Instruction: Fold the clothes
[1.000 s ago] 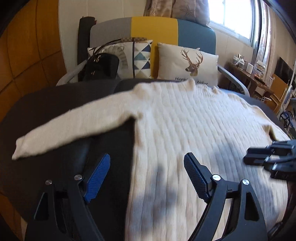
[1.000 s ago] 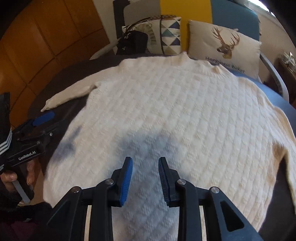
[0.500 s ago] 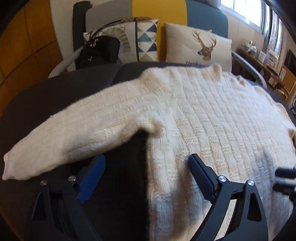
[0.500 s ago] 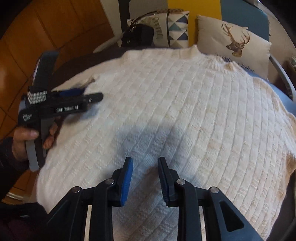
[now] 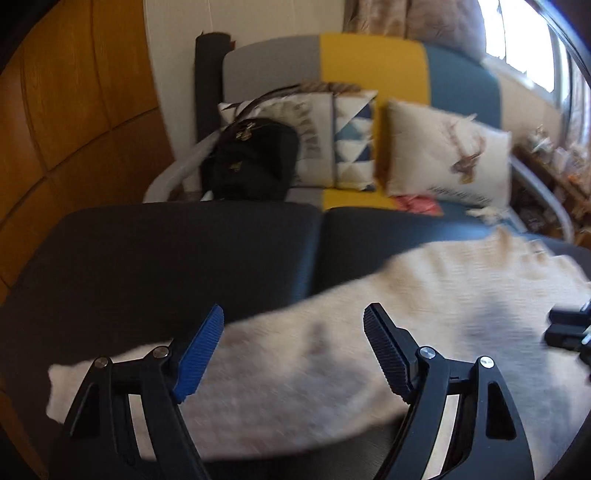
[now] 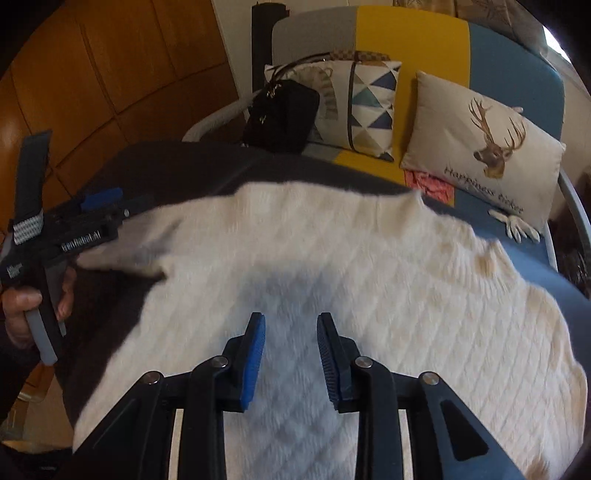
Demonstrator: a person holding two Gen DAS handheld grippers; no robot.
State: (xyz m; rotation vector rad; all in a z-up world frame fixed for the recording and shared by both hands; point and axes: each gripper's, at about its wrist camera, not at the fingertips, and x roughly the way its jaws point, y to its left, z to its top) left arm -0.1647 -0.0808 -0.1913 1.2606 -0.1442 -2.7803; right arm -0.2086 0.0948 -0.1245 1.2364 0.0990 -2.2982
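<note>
A cream knitted sweater [image 6: 332, 280] lies spread flat on a dark padded surface [image 5: 177, 258], its collar end toward the sofa [image 6: 406, 33] behind and its hem toward the cameras, so its long axis runs from the cameras to the sofa. One sleeve [image 5: 277, 362] stretches out sideways from the body, away from the sofa's deer cushion [image 6: 484, 147], its cuff resting on the dark surface.

The left gripper [image 5: 293, 350] hangs over that sleeve with its jaws wide apart, nothing between them; in the right wrist view its side reads "GenRobot.AI" and a hand [image 6: 22, 314] wraps its handle. The right gripper [image 6: 291, 354] sits over the sweater's lower body, jaws parted by a narrow gap and holding nothing.

On the sofa the deer cushion carries script, seemingly "Happiness ticket". Beside it stand a triangle-patterned cushion [image 6: 369, 107] and a black handbag [image 6: 284, 114].
</note>
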